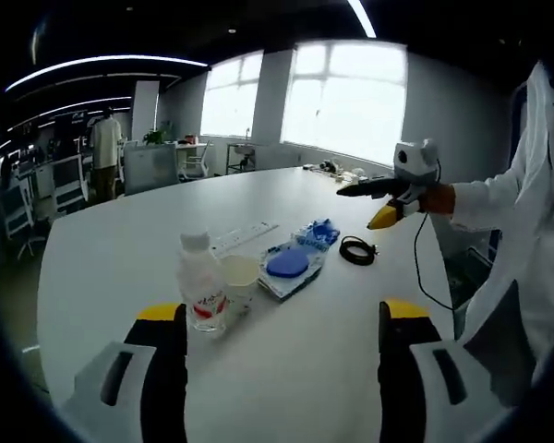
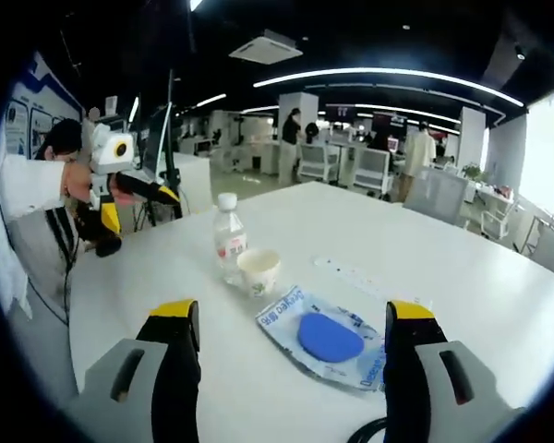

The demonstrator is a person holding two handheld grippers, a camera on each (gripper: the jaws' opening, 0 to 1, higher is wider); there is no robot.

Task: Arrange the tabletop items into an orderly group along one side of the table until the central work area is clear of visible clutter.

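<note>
On the white table (image 1: pixel 120 268) a clear water bottle (image 1: pixel 203 288) with a red label stands beside a paper cup (image 1: pixel 241 276). To their right lies a clear packet (image 1: pixel 293 266) holding a blue pad, then a black cable coil (image 1: pixel 356 251). A white strip (image 1: pixel 245 237) lies behind them. My left gripper (image 1: pixel 283 312) is open above the near table, with the bottle just beyond its left jaw. My right gripper (image 2: pixel 292 314) is open in front of the packet (image 2: pixel 328 337), with the bottle (image 2: pixel 229 243) and cup (image 2: pixel 258 270) farther off. Nothing is held.
A person in a white coat (image 1: pixel 535 212) stands at the table's side and holds both grippers. Office chairs (image 2: pixel 369 171), desks and other people stand beyond the table's far end. Large windows (image 1: pixel 346 101) line the wall.
</note>
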